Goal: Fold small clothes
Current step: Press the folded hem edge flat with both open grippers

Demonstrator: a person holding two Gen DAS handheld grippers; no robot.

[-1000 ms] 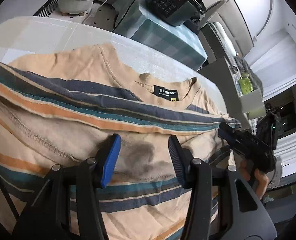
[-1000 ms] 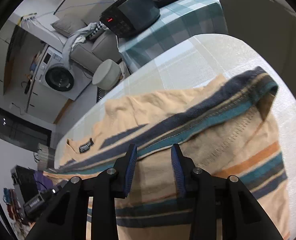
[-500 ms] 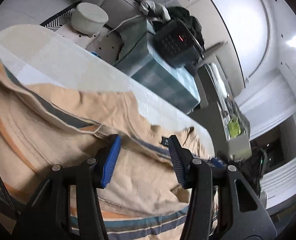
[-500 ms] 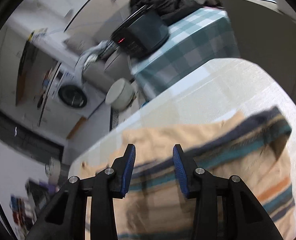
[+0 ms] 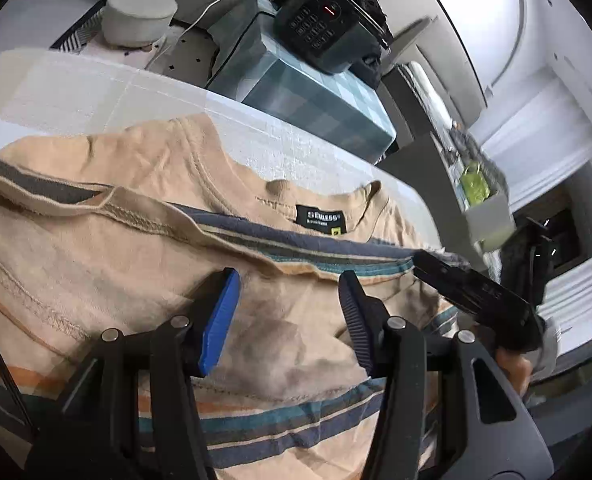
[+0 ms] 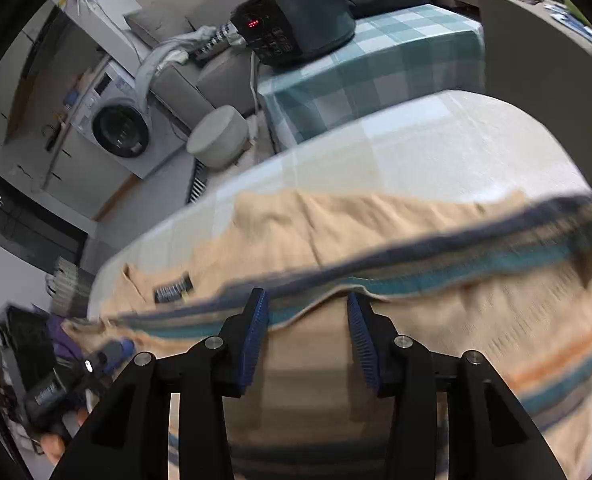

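Observation:
A small tan T-shirt point(image 5: 108, 248) with navy, teal and orange stripes lies on the pale checked tabletop point(image 5: 76, 92), its bottom part folded up toward the collar, where a black label point(image 5: 319, 220) shows. My left gripper point(image 5: 286, 304) is open and empty just above the folded cloth. My right gripper point(image 6: 304, 328) is open and empty over the striped fold edge of the shirt point(image 6: 436, 272). The right gripper also shows in the left wrist view point(image 5: 472, 296), at the shirt's right side. The left gripper shows in the right wrist view point(image 6: 72, 380), at the lower left.
Beyond the table's far edge stand a box under a teal checked cloth point(image 5: 308, 92) with a black appliance point(image 5: 324, 24) on it, a round grey stool point(image 6: 218, 136), a sofa and a washing machine point(image 6: 120, 128).
Both grippers rose and tilted away half a second ago, then came back down over the folded shirt. The upper fold now lies lower, showing the collar and label. Both stay open.

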